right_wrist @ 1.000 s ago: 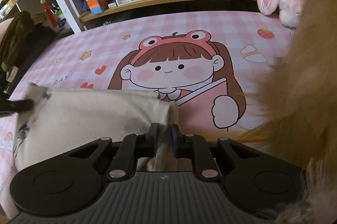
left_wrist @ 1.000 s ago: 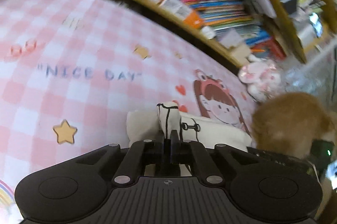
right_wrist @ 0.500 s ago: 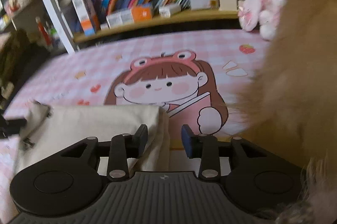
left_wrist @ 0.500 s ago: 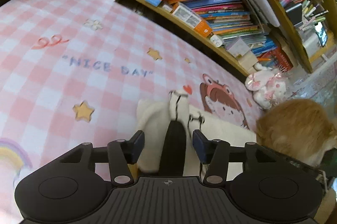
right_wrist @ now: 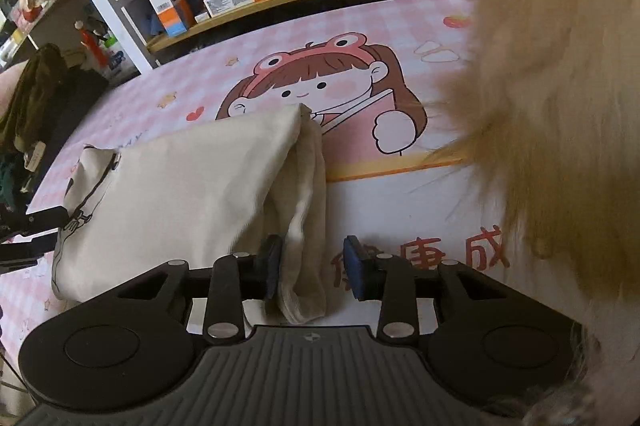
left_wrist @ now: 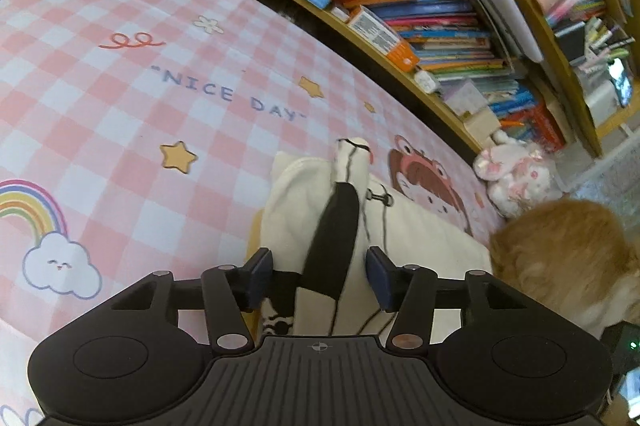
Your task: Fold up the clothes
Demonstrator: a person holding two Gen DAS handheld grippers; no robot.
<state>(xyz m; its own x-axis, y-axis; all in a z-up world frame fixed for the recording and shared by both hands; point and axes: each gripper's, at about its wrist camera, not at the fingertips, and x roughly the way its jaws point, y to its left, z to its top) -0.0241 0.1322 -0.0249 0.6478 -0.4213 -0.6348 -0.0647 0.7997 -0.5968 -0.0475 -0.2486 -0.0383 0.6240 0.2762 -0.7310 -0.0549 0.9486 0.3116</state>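
A cream garment [right_wrist: 176, 186] with black line print lies folded on the pink checked mat [left_wrist: 120, 86]. In the left wrist view the garment [left_wrist: 420, 230] lies bunched between and beyond the fingers. My left gripper [left_wrist: 319, 280] is open, jaws either side of a black-trimmed fold that rests loose between them. My right gripper [right_wrist: 314, 266] is open too; the garment's folded right edge [right_wrist: 308, 246] drapes between its jaws, touching the left one. The left gripper's fingers [right_wrist: 36, 226] show at the garment's far left edge.
An orange furry cat [right_wrist: 560, 106] crowds the right side, close to both grippers; it also shows in the left wrist view [left_wrist: 560, 246]. A bookshelf [left_wrist: 440, 26] runs along the mat's far edge, with a pink plush toy [left_wrist: 516, 178]. Dark clothing [right_wrist: 36, 98] hangs at the left.
Both grippers have opened and let go of the garment, which has dropped onto the mat. Both have drawn back and up a little.
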